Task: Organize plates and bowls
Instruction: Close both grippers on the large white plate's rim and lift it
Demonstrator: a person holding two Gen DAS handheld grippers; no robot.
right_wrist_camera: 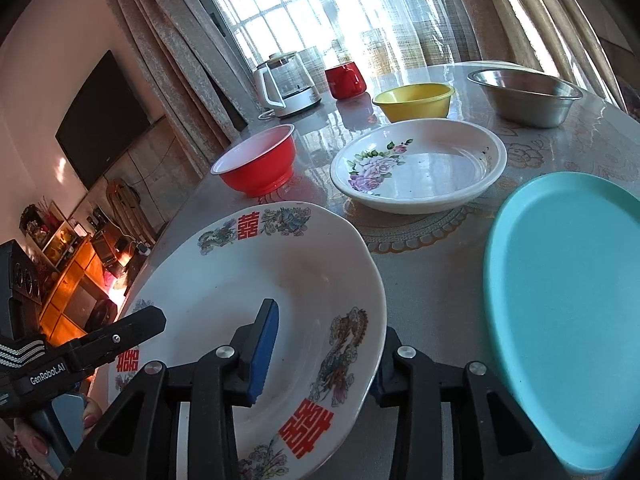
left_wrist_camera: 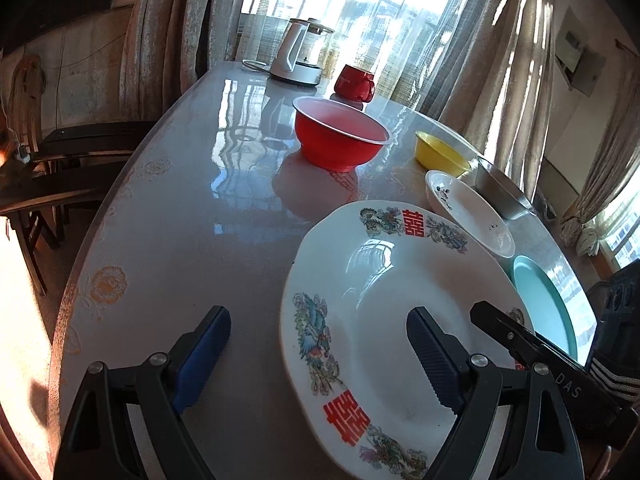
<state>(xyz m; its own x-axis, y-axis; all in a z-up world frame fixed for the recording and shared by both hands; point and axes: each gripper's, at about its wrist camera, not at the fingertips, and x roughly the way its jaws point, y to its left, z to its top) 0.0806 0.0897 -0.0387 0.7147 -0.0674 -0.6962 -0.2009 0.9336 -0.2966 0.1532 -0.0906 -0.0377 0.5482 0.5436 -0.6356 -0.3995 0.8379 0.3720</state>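
With the right hand-held gripper straddling the dragon plate's rim, clamp squarely before lifting toward the teal plate just right, left hand-held gripper spread wide, holding nothing.

My left gripper is held low, jaws spread wide, one blue pad on each side with an open gap between them. My right gripper has its jaws narrower, the near pad standing inside a rim and the opposite pad mostly hidden behind that rim's outer edge. Contact between them cannot be confirmed. In the right wrist view, fingers with painted nails wrap the left handle.
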